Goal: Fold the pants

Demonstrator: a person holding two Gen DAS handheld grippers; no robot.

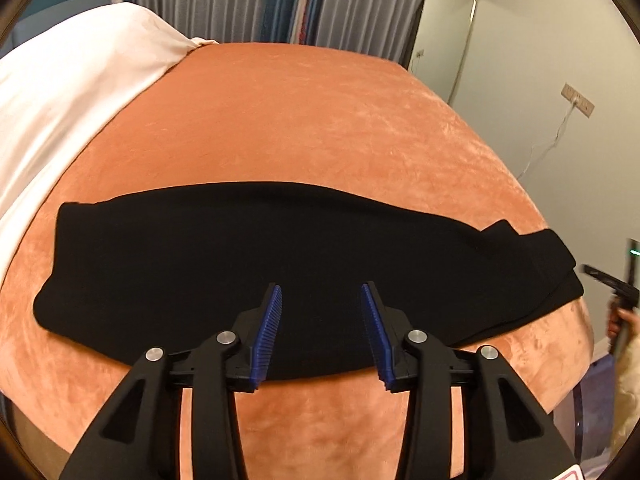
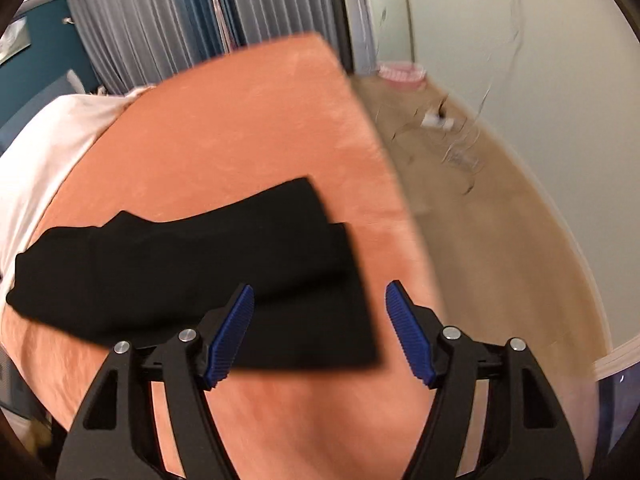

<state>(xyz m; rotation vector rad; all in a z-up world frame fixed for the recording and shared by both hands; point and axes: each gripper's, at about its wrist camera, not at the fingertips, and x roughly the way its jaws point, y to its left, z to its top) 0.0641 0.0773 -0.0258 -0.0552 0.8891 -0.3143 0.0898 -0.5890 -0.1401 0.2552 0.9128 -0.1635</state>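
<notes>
Black pants (image 1: pixel 280 256) lie flat across the orange bed cover (image 1: pixel 304 128), folded lengthwise into a long band, leg ends at the right. My left gripper (image 1: pixel 321 292) is open and empty, hovering above the pants' near edge at mid-length. In the right wrist view the pants (image 2: pixel 180 264) show their two stacked leg ends at the right. My right gripper (image 2: pixel 319 292) is open and empty above the near leg-end corner. The right gripper also appears at the far right of the left wrist view (image 1: pixel 612 286), off the bed's edge.
A white pillow (image 1: pixel 60 112) lies at the bed's left end. Grey curtains (image 1: pixel 224 0) hang behind. The bed's right edge drops to a beige floor (image 2: pixel 500 240) with a cable and a pink object (image 2: pixel 402 72) by the wall.
</notes>
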